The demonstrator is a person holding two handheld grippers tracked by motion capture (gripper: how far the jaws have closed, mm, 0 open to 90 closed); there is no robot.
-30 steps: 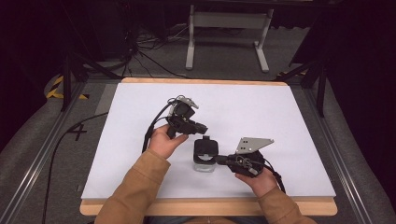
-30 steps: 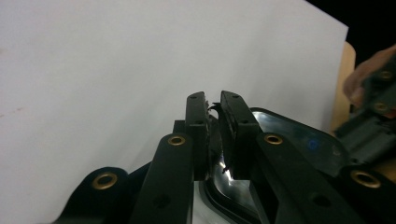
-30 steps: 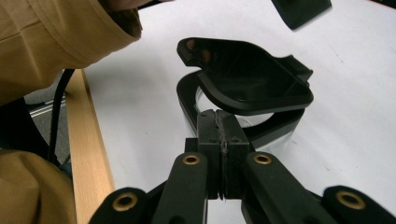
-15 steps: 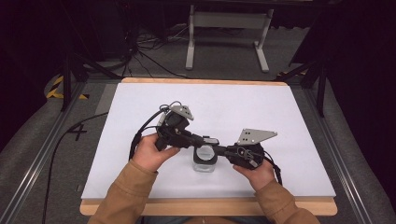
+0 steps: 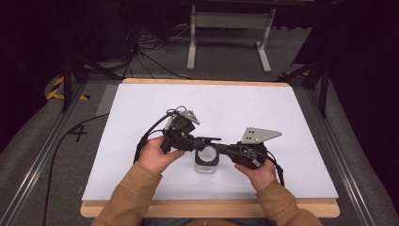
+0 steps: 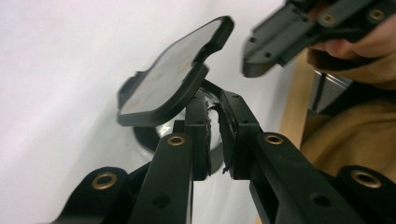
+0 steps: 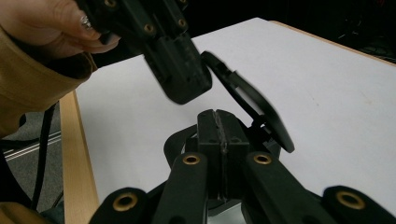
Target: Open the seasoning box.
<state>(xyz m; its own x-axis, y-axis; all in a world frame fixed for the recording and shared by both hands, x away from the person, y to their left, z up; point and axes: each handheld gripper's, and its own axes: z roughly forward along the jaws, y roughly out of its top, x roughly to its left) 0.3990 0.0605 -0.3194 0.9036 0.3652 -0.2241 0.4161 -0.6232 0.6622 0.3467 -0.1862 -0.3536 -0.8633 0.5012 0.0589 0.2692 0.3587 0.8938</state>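
Near the counter's front edge, the right gripper pinched the small container's rim, likely steadying it, while the left gripper, nearly closed, pinched its hinged black lid open.

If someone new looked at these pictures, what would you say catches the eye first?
Both grippers meet over a small clear container near the front middle of the white table. The left gripper has the hinged black lid tilted up, while the right gripper pinches the container's rim. The tan sleeves stand out below.
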